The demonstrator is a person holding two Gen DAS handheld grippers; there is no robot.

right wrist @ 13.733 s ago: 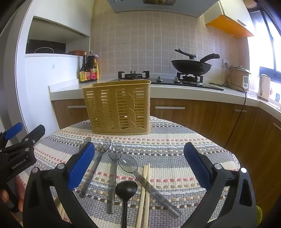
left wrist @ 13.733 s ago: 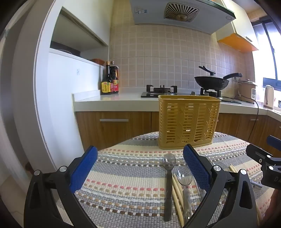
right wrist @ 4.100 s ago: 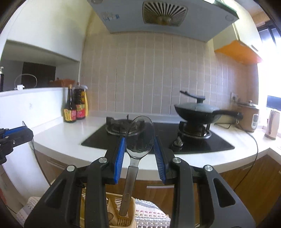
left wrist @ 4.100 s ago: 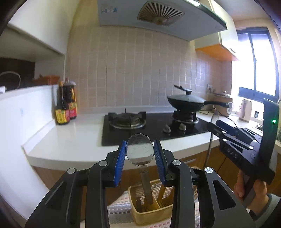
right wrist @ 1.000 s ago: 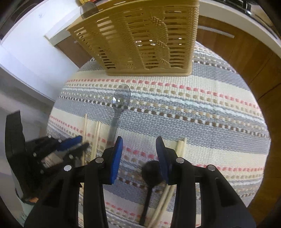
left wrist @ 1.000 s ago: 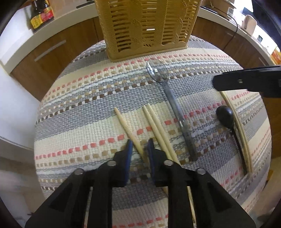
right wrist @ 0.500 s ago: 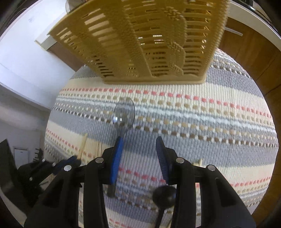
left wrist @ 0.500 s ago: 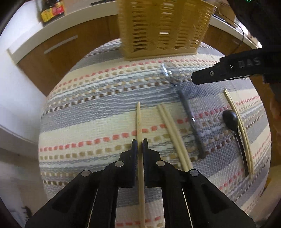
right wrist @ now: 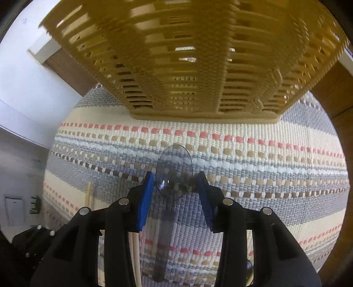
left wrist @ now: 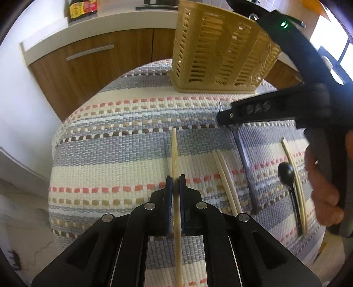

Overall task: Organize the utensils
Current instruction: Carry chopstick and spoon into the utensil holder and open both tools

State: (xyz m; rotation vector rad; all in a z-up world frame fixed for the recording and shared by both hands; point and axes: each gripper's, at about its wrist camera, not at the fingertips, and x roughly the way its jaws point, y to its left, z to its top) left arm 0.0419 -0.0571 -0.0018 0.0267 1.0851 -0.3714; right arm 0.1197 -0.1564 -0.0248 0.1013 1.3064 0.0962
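My left gripper [left wrist: 175,180] is shut on a wooden chopstick [left wrist: 174,152] that points toward the yellow slotted utensil basket [left wrist: 220,55]. My right gripper [right wrist: 175,189] is open, its blue pads either side of the bowl of a clear plastic spoon [right wrist: 174,167] lying on the striped woven mat [right wrist: 275,159]. The basket [right wrist: 187,61] stands just beyond the spoon. In the left wrist view the right gripper [left wrist: 275,108] hovers over that spoon's handle [left wrist: 245,159]. A chopstick pair [left wrist: 226,178], a black spoon [left wrist: 286,174] and another chopstick [left wrist: 295,174] lie on the mat.
The round table's mat [left wrist: 110,154] ends at the left in a drop to the floor. Wooden cabinets [left wrist: 92,59] and a white counter with sauce bottles [left wrist: 82,7] stand behind the basket.
My left gripper has closed on the single chopstick and lifted toward the basket. My right gripper has dropped lower over the clear spoon, its jaws now around the bowl.
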